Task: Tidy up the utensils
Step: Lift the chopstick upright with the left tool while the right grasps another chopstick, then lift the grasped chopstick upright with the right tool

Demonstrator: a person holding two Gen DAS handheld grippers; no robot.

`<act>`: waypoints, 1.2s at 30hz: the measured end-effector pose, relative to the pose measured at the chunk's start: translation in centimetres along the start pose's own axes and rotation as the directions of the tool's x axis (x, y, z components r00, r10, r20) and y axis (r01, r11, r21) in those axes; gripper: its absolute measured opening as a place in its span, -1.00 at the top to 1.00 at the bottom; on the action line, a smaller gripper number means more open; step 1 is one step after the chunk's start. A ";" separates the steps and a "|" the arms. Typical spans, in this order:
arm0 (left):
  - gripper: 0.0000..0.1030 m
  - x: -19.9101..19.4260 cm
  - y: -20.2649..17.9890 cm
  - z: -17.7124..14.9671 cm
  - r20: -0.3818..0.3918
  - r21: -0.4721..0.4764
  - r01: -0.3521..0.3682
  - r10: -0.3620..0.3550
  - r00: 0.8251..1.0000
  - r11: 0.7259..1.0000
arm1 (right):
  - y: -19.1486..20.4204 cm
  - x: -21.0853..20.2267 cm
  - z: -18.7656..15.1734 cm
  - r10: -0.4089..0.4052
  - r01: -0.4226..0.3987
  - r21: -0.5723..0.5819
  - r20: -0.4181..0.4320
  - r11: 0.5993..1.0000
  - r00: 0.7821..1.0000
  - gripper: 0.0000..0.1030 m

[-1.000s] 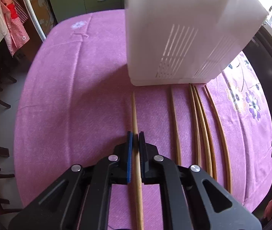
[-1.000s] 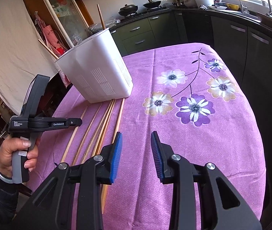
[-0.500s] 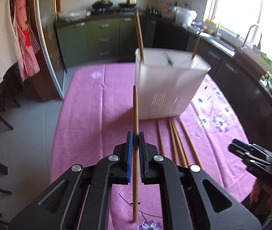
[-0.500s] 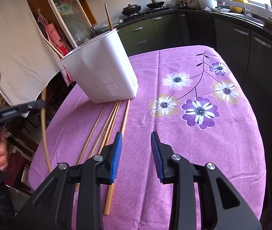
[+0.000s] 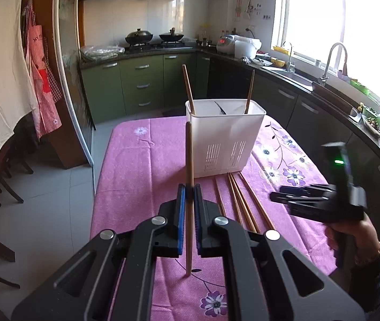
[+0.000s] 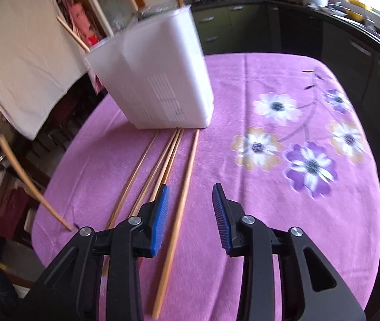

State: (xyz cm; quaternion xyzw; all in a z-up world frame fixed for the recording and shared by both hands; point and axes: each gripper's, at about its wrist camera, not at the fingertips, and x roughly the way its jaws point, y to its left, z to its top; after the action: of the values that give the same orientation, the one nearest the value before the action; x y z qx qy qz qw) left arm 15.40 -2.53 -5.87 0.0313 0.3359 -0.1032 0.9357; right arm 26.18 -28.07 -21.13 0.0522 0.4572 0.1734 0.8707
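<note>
My left gripper [image 5: 189, 190] is shut on a wooden chopstick [image 5: 189, 155] and holds it upright above the purple tablecloth, in front of the white utensil holder [image 5: 224, 139]. Two chopsticks [image 5: 188, 91] stand in the holder. Several chopsticks [image 5: 239, 200] lie on the cloth in front of it. My right gripper [image 6: 190, 203] is open and empty, low over the lying chopsticks [image 6: 182, 203], with the rightmost one between its jaws. The holder [image 6: 158, 80] stands beyond. The held chopstick [image 6: 18, 171] shows at the left of the right wrist view. The right gripper also shows in the left wrist view [image 5: 278, 196].
The table [image 5: 136, 174] is round with a flowered purple cloth [image 6: 297, 160]. Dark chairs [image 5: 0, 187] stand to its left. Kitchen counters [image 5: 323, 88] with a sink run behind and to the right. A white cloth [image 6: 21, 53] hangs at the left.
My left gripper has lifted the chopstick off the cloth and raised it upright. My right gripper has moved forward and down over the rightmost lying chopstick.
</note>
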 end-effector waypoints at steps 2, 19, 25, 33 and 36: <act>0.88 0.0 -0.1 -0.2 0.004 0.007 0.000 0.000 1.000 1.000 | 0.7 1.6 0.8 -0.031 0.030 -0.027 -0.025 0.999 0.999 0.34; 0.88 -0.9 0.4 -0.9 0.013 0.023 0.024 -0.025 1.000 0.999 | 3.4 7.2 2.5 -0.185 0.177 -0.087 -0.097 0.980 0.978 0.81; 0.87 -0.9 0.6 -0.9 0.014 0.020 0.020 -0.020 1.000 1.000 | 3.1 6.8 1.7 -0.188 0.180 -0.099 -0.085 0.979 0.978 0.88; 0.87 -0.9 0.8 -0.9 0.005 0.024 0.020 -0.020 1.000 1.000 | 2.5 -1.2 1.8 -0.105 0.111 -0.060 0.087 0.992 0.991 0.88; 0.88 -0.9 0.7 -0.8 0.004 0.028 0.019 -0.019 1.000 0.999 | 2.8 -5.9 1.5 -0.075 0.088 -0.061 0.187 0.994 0.980 0.88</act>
State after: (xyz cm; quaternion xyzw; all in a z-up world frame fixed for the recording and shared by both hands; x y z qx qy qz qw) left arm 14.38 -1.58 -6.00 0.0408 0.3326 -0.1168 0.9349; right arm 23.62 -27.40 -14.99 0.0193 0.3703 0.1476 0.9169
